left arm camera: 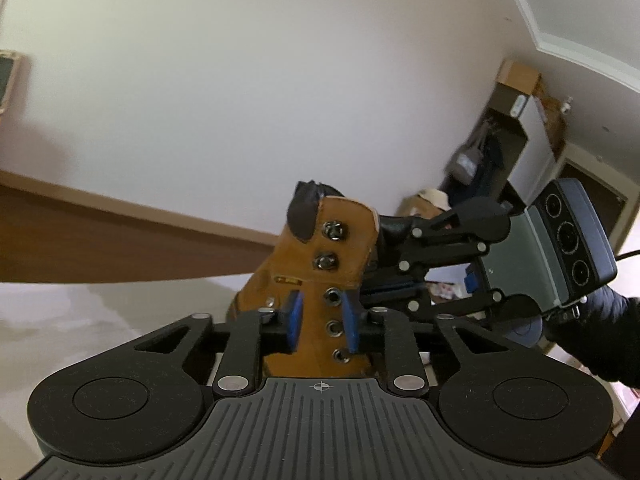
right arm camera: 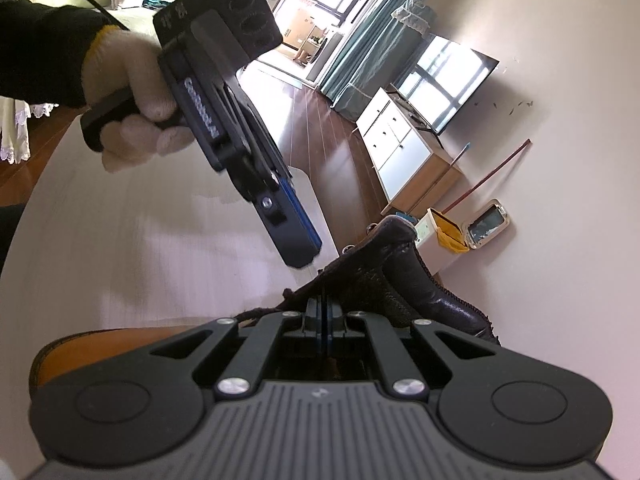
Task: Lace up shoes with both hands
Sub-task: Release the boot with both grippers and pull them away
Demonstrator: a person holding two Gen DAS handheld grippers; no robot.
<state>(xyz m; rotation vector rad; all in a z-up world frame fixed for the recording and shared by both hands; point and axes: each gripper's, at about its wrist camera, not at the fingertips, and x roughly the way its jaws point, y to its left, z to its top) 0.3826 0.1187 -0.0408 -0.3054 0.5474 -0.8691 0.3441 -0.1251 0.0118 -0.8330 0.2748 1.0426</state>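
Note:
A tan leather boot [left arm camera: 340, 240] stands upright close in front of my left gripper [left arm camera: 322, 318]. Its eyelet flap, with several metal eyelets [left arm camera: 333, 298], sits between the blue pads [left arm camera: 295, 316], which press on it from both sides. No lace shows in either view. In the right wrist view my right gripper [right arm camera: 324, 308] is shut, its tips pinching the boot's black tongue [right arm camera: 384, 276]; the tan toe [right arm camera: 80, 354] lies at the lower left. The left gripper [right arm camera: 300, 254], held by a white-gloved hand [right arm camera: 132, 92], comes down onto the boot's edge. The right gripper [left arm camera: 386, 236] reaches in from the right.
The boot rests on a pale table [right arm camera: 140, 240]. Beyond it are a wooden floor, a white cabinet [right arm camera: 400, 148] with a TV [right arm camera: 448, 84], a small bin [right arm camera: 444, 236] and a red-handled broom [right arm camera: 492, 176]. A dark sleeve [left arm camera: 600, 332] is at the right.

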